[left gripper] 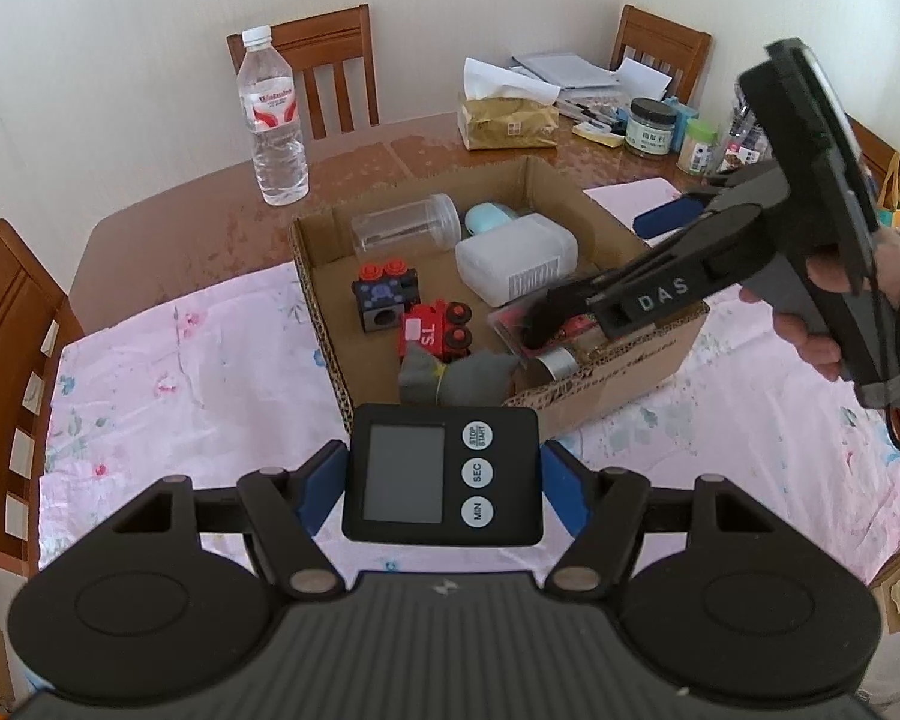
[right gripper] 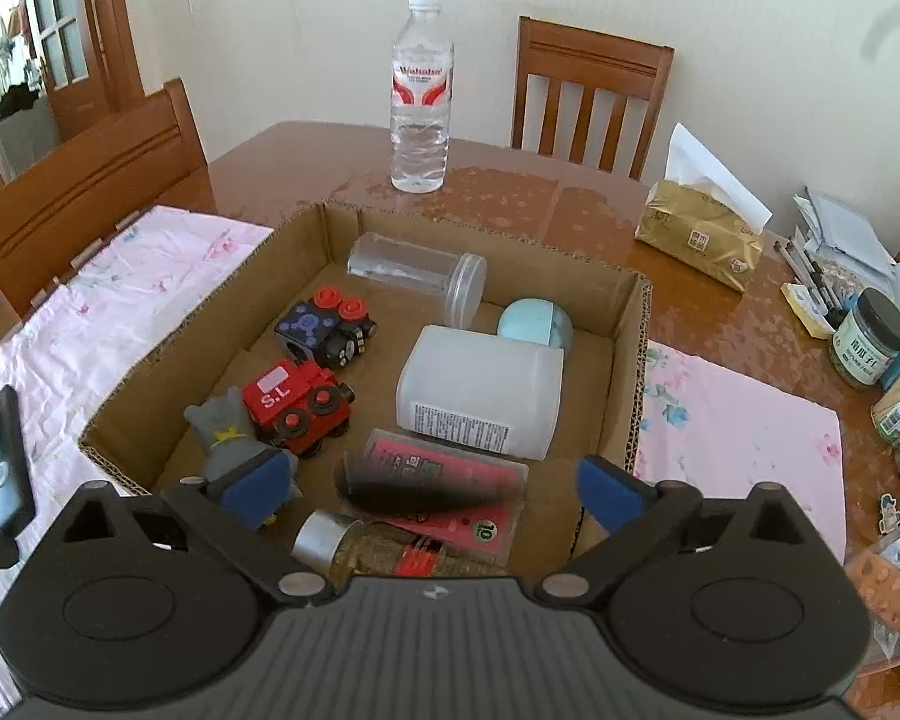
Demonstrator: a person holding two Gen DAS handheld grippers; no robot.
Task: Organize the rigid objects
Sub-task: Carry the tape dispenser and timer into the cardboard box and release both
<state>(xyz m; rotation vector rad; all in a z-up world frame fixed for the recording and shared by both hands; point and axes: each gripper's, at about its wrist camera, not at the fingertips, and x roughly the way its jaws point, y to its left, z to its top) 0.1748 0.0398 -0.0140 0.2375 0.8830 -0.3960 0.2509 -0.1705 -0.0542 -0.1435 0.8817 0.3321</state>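
Left gripper (left gripper: 441, 477) clenched on the black timer (left gripper: 441, 474), lower centre of frame, near the cardboard box (left gripper: 324, 294). Timer judged light, rigid, smooth-sided; side-edge hold suits. Right gripper (right gripper: 432, 489) released, over the box.

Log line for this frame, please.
left tongs: shut on timer, short of box | right tongs: open, empty, over box
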